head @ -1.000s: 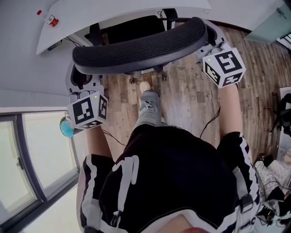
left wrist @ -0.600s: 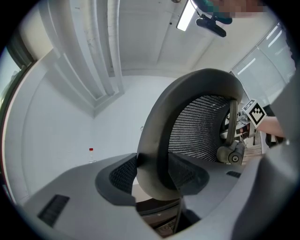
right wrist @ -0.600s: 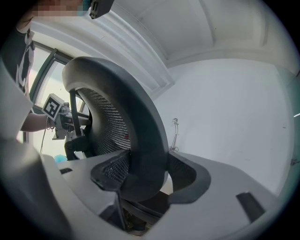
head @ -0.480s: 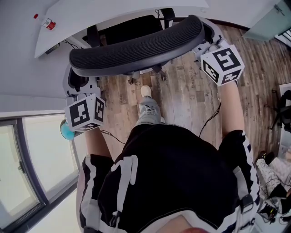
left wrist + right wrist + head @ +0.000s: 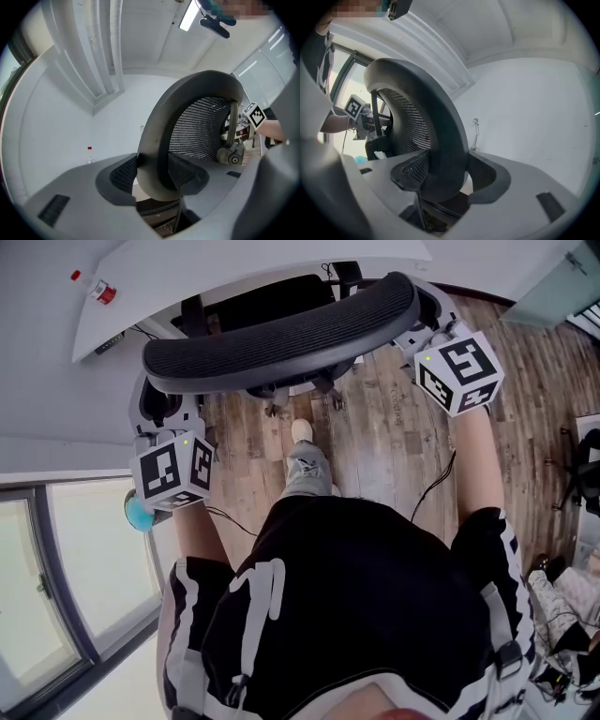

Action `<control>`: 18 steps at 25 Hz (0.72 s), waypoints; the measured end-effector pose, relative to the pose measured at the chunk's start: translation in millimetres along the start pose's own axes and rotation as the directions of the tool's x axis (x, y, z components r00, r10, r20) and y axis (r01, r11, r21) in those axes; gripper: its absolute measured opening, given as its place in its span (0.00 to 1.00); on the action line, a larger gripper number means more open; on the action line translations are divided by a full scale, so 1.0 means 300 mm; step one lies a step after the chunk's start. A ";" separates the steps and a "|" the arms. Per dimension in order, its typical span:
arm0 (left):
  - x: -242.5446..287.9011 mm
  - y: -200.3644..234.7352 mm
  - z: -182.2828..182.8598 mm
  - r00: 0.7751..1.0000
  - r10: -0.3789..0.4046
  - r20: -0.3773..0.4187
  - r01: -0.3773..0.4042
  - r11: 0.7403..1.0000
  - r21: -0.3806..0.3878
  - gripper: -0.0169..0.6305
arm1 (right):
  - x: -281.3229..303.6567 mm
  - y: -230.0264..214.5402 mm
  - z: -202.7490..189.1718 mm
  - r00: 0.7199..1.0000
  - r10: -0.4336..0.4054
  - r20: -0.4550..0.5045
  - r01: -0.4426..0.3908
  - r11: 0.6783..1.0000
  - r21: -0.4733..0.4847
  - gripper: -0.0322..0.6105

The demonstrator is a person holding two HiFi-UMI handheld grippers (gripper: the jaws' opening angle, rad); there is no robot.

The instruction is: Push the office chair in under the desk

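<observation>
Chair [image 5: 281,338] stands at the desk [image 5: 234,263], with its seat tucked under the desk's edge and its mesh backrest just off that edge, on the person's side. Left gripper [image 5: 154,174] clamps one end of the backrest, the rim pressed between both fingers [image 5: 117,173]. Right gripper [image 5: 445,174] clamps the other end, the rim filling the gap between its fingers [image 5: 487,174]. Both grippers sit just clear of the desk.

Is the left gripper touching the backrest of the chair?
Touching. In the left gripper view, the left gripper has both jaws pressed against the backrest edge.
</observation>
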State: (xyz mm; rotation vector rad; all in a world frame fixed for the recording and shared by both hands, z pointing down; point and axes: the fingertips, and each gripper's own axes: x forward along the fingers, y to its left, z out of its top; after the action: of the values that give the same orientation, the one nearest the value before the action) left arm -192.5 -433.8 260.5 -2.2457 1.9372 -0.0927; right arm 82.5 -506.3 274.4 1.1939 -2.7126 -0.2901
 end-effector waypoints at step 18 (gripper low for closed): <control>0.050 0.010 -0.001 1.000 -0.009 0.027 0.009 1.000 -0.015 0.34 | 0.038 -0.032 -0.002 1.000 0.011 0.016 -0.011 1.000 0.000 0.45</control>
State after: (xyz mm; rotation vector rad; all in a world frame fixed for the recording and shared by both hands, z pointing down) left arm -193.1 -449.0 259.2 -2.2533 1.9210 -0.0493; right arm 81.9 -521.2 273.5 1.1820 -2.7317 -0.2998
